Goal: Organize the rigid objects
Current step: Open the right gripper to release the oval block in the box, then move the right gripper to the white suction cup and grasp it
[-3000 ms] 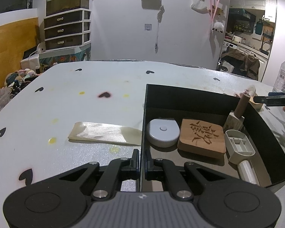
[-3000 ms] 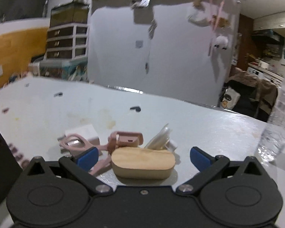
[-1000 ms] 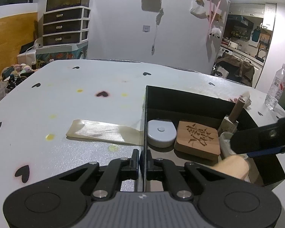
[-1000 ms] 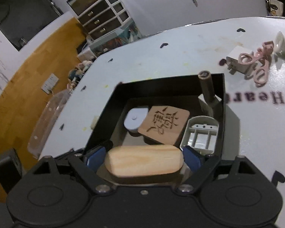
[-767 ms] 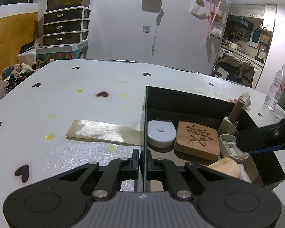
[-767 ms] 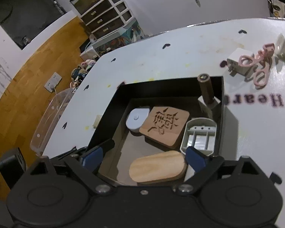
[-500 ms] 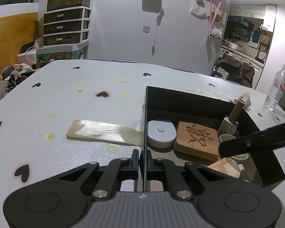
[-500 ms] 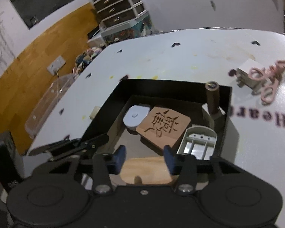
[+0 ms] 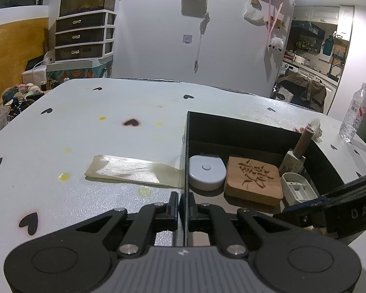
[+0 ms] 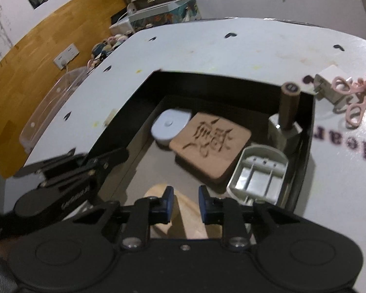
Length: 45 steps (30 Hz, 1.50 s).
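A black box (image 9: 244, 127) (image 10: 307, 131) holds a grey round case (image 9: 206, 172) (image 10: 169, 125), a carved wooden block (image 9: 252, 179) (image 10: 211, 144), a white plastic part (image 9: 296, 189) (image 10: 258, 171) and a brown-handled stamp (image 9: 302, 144) (image 10: 289, 102). A pale wooden oval (image 10: 183, 210) lies on the box floor. My left gripper (image 9: 183, 205) is shut on the box's left wall. My right gripper (image 10: 184, 204) hovers over the oval, jaws nearly closed and empty; it shows at the right of the left wrist view (image 9: 329, 207).
Pink scissors (image 10: 353, 97) and a white adapter (image 10: 325, 84) lie on the table right of the box. A clear film strip (image 9: 131, 171) lies left of it. A water bottle (image 9: 355, 112) stands far right. A clear bin (image 10: 48, 102) sits beyond the left table edge.
My right gripper carried the wooden oval over the box, opened and dropped it inside, then closed its jaws empty. The left gripper kept holding the box wall.
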Tool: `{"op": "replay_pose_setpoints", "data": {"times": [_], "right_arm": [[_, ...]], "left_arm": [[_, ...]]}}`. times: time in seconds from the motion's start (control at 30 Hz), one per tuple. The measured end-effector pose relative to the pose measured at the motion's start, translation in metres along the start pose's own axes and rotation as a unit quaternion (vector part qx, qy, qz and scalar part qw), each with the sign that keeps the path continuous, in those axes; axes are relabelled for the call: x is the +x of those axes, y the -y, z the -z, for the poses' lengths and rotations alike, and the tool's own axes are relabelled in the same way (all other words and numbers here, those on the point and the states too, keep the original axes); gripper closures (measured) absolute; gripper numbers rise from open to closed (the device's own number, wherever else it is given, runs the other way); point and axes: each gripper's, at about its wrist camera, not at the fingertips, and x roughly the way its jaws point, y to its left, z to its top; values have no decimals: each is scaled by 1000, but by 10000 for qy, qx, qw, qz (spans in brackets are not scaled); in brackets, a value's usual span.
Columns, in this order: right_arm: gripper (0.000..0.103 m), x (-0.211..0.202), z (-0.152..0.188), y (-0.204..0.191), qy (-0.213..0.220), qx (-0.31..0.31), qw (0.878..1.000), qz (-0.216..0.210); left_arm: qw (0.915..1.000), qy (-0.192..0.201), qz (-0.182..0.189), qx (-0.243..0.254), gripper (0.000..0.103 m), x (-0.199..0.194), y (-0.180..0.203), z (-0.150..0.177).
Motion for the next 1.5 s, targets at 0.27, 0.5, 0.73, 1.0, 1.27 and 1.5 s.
{"op": "replay_pose_setpoints", "data": {"times": [0.27,0.5,0.73,1.0,1.27,1.5], "right_arm": [[69,-28,8,4,488,155,9985,-182],[38,-66,19,6,1247,7,9921,-96],[5,-88,33,7,1790,-145,9837,102],[0,-93,49,16,2364,-219,9708,340],[0,-97,53,56,2820,95,9547,949],[0,-99,29,120,3096,695,9337,1661]], "left_arm": [[10000,-6,-37,-13,98,-1,1,0],[10000,-23,-86,26,98,0,3,-1],[9999,-58,-132,51,98,3,4,-1],[9998,-75,-193,58,98,3,6,-1],[9996,-90,-250,99,98,4,8,-1],[9996,-98,-240,84,98,5,8,-1]]}}
